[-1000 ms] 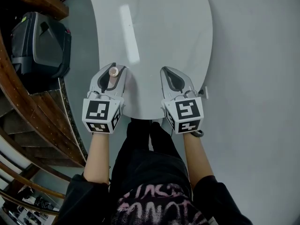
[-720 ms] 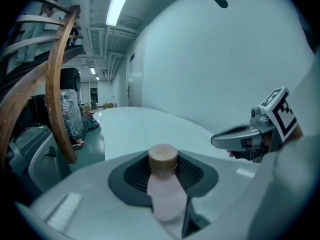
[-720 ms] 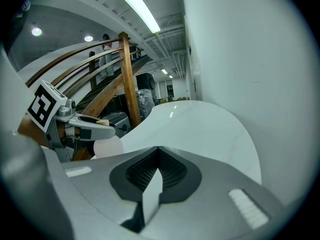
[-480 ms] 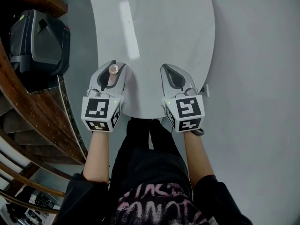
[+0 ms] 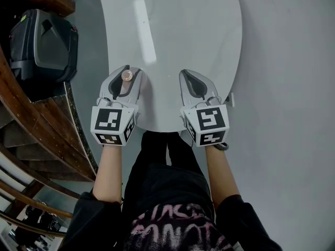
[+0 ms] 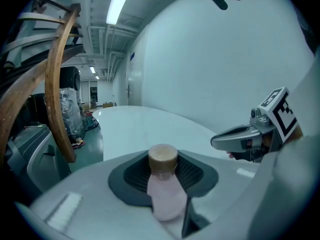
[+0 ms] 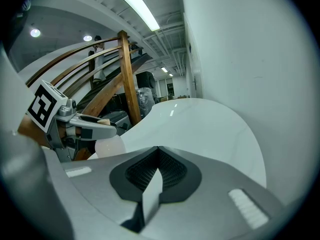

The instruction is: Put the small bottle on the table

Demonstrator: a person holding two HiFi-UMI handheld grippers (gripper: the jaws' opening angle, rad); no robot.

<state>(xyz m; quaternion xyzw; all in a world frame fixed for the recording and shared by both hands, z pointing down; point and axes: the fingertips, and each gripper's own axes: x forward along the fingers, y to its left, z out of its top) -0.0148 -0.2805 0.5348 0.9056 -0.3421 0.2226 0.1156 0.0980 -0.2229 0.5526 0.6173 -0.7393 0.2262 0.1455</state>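
Small bottle placement comes down to the white oval surface. Lower the base flat onto the near left part, well inside the rim and without tilting. Part the jaws slowly, and only once it stands by itself. Your forearms reach straight forward, side by side, wrists level. Your left gripper has its jaws clamped on the pink body, holding it upright over that near edge; I cannot tell whether the base touches yet. Your right gripper hovers alongside, jaws together on nothing. The tan cap stands just above the left jaws.
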